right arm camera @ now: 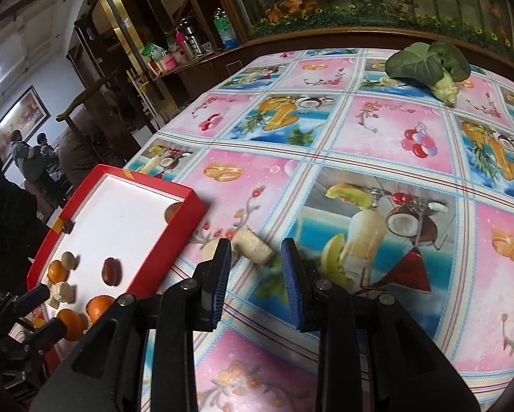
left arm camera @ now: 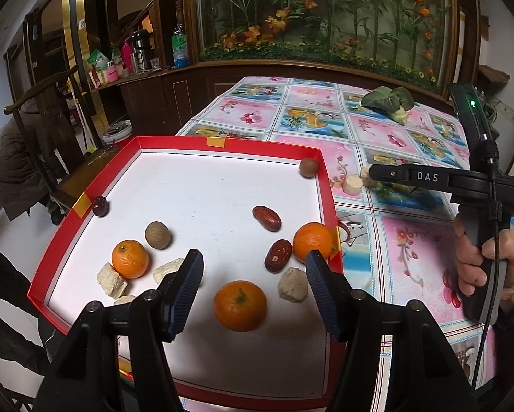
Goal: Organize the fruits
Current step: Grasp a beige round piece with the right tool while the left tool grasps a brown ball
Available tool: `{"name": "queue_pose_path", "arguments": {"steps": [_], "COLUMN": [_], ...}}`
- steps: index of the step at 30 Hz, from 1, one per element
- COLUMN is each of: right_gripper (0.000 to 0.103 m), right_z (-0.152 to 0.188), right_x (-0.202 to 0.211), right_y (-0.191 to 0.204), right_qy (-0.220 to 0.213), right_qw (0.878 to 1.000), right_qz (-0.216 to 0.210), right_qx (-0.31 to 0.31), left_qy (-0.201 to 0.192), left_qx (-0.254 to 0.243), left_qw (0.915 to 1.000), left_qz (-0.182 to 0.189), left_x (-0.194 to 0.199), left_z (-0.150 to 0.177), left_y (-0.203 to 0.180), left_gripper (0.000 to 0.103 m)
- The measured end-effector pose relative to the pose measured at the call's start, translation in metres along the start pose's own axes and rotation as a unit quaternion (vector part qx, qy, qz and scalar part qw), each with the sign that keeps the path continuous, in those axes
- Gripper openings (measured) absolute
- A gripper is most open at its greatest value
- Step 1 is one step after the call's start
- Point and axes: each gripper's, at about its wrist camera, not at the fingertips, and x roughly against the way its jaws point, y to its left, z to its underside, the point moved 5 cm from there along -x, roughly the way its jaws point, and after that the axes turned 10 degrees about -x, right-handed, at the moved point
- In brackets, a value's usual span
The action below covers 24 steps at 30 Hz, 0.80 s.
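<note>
A red-rimmed tray point(left arm camera: 326, 185) with a white floor holds three oranges point(left arm camera: 240, 306), red dates point(left arm camera: 266, 218), brown round fruits point(left arm camera: 158, 235) and several pale chunks point(left arm camera: 293, 284). My left gripper point(left arm camera: 253, 267) hovers open over the tray's near part, above the nearest orange. Right of the tray, a pale cylindrical piece point(right arm camera: 255, 246) lies on the tablecloth, with a second pale piece point(right arm camera: 210, 248) beside it. My right gripper point(right arm camera: 256, 257) stands open just in front of the cylinder, seen from the side in the left wrist view as the right gripper point(left arm camera: 368, 173), held by a hand point(left arm camera: 487, 261).
A leafy green vegetable point(right arm camera: 428, 65) lies at the table's far side. The tablecloth point(right arm camera: 377, 130) is patterned with fruit pictures. A wooden chair point(left arm camera: 51, 130) stands left of the tray, and a cabinet point(left arm camera: 147, 92) with bottles sits behind. People stand far left point(right arm camera: 34, 158).
</note>
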Motion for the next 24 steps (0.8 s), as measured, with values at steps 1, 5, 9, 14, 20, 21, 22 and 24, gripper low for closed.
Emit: {"name": "queue_pose_path", "arguments": {"steps": [1,5,9,14,20,21,22,24], "right_gripper": [0.032,0.032,0.032,0.032,0.032,0.032,0.031,0.031], "right_z": [0.0,0.001,0.0,0.0,0.0,0.001,0.001,0.001], "right_x": [0.0,-0.005,-0.011,-0.019,-0.019,-0.019,-0.019,-0.018], "right_y": [0.001,0.003,0.004,0.005,0.006,0.006,0.006,0.005], "right_qy": [0.0,0.001,0.01,0.023,0.024,0.024,0.024,0.026], "right_qw": [1.0,1.0,1.0,1.0,1.0,1.0,1.0,1.0], "right_qz": [0.001,0.008,0.008,0.0,0.0,0.0,-0.001,-0.001], "right_qx": [0.001,0.006,0.005,0.002,0.0,-0.001,-0.002,-0.004], "left_qy": [0.001,0.001,0.001,-0.001,0.004,0.005,0.006,0.007], "left_qx": [0.0,0.0,-0.004,-0.016,-0.026,-0.028,-0.032,-0.037], "left_qw": [1.0,1.0,1.0,0.9999,0.9996,0.9996,0.9995,0.9993], "left_qz": [0.0,0.001,0.003,0.005,0.006,0.006,0.005,0.006], "left_x": [0.0,0.0,0.0,0.003,0.001,0.001,0.001,0.002], "left_z": [0.0,0.001,0.0,-0.003,-0.006,-0.006,-0.006,-0.007], "left_y": [0.0,0.0,-0.003,-0.012,-0.023,-0.025,-0.028,-0.031], "left_gripper": [0.062,0.062,0.062,0.062,0.062,0.062,0.062,0.062]}}
